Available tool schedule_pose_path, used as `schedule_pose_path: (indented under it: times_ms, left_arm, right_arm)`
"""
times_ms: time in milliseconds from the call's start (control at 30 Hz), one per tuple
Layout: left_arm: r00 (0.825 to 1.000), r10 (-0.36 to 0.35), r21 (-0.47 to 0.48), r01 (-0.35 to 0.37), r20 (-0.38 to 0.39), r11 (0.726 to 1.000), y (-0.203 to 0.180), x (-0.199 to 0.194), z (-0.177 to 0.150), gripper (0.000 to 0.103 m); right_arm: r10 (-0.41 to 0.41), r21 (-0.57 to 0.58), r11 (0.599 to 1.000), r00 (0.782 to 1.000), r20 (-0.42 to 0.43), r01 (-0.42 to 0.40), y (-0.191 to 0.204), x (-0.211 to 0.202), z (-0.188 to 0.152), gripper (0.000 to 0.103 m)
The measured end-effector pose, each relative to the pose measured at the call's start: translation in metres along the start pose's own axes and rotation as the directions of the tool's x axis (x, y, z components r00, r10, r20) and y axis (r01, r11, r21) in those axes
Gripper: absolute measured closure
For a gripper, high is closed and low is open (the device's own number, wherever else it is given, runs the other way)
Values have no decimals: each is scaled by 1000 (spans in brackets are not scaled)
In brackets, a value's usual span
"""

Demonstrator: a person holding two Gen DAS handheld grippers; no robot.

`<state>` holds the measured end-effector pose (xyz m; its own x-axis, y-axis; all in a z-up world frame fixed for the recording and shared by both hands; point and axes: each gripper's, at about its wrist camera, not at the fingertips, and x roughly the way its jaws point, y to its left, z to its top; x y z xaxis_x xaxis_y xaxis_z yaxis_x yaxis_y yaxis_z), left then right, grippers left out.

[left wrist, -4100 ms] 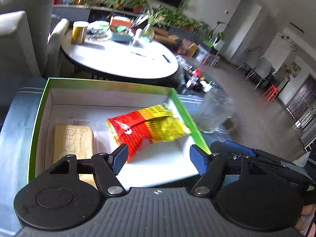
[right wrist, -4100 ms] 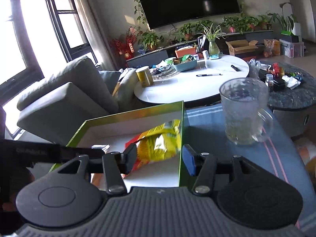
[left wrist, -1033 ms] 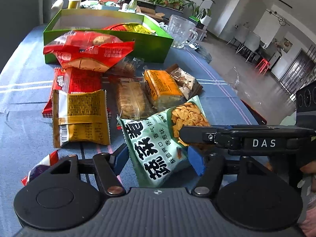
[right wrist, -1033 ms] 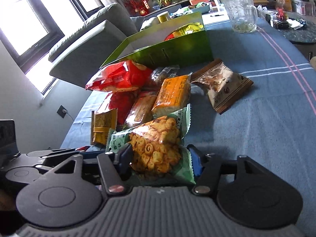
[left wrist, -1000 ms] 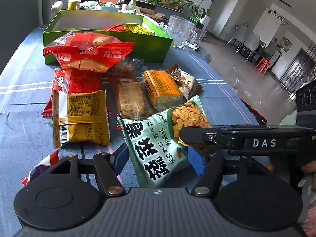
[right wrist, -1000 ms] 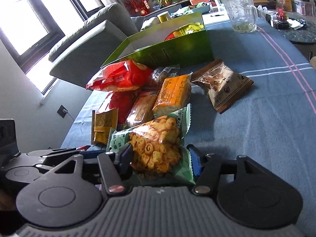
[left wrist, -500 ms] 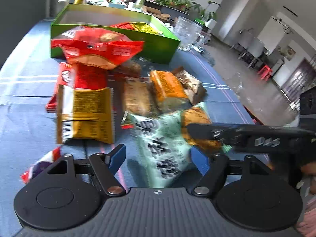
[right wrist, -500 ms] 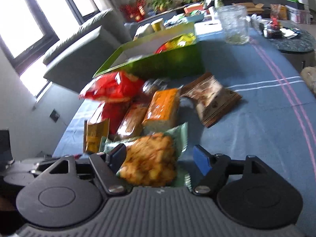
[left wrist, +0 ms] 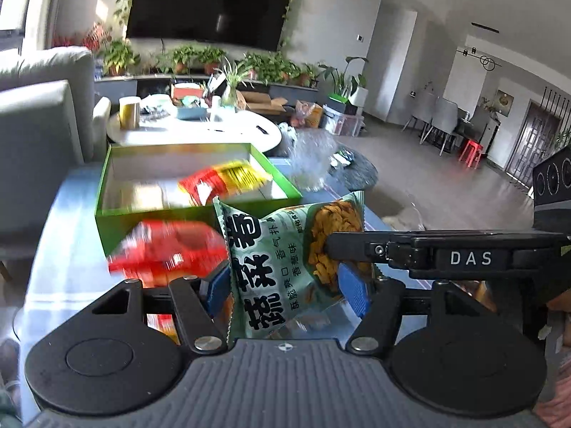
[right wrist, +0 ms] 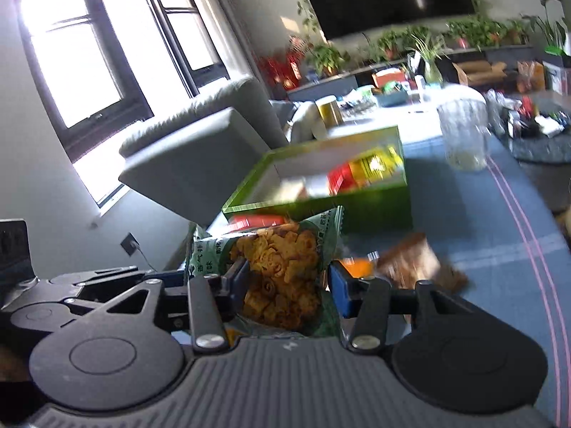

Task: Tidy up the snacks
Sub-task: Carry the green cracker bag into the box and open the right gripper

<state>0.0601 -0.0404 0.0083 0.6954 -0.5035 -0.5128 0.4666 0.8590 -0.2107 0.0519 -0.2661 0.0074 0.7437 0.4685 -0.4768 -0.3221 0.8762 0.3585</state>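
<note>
Now mid-transfer: carrying step in hand. Blue-clothed counter (left wrist: 53, 249) below; green box (left wrist: 142, 221) open at far end, one red-and-yellow packet (left wrist: 221, 182) already inside. Green snack bag (left wrist: 285, 256) lifted clear of counter, just short of box's near wall. Left tool (left wrist: 285, 285) clamped on bag; right tool (right wrist: 282, 281), just narrowed, also clamped on same bag. Next, likely: forward over near wall, lower, part both tools.

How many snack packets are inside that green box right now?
2 visible: a red-and-yellow packet toward the green box's right side, a pale yellowish one at its left. Blur may hide more.
</note>
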Motion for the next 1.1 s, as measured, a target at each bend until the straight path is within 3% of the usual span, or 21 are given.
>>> schedule_pose_path:
  times_ms: [200,400,767,967,1100]
  left_arm:
    - [999,43,17,-43,10,999,6,24,27,39]
    - [999,33,-16,-33,-12,999,26,63,60,39]
    - [993,35,3,-35,-113,999,52,153,95,39]
    - [975,31,-2,-32,-219,999,72,193,95,37]
    - [943,14,-59,-36,-333,998,90,223,93,36]
  right_arm:
    - [-2,-18,1000,1000,16,3,-4,26,29,51]
    - [-15,-16,1000,1000,20,15,-20,48,53,51]
    - [-54,49,997,999,0,54,-69,111,96,51]
    - [-87,43,995,995,-50,89,-83,142,94,51]
    - [-106,35,993,988,-109,110,-89,163,87,51]
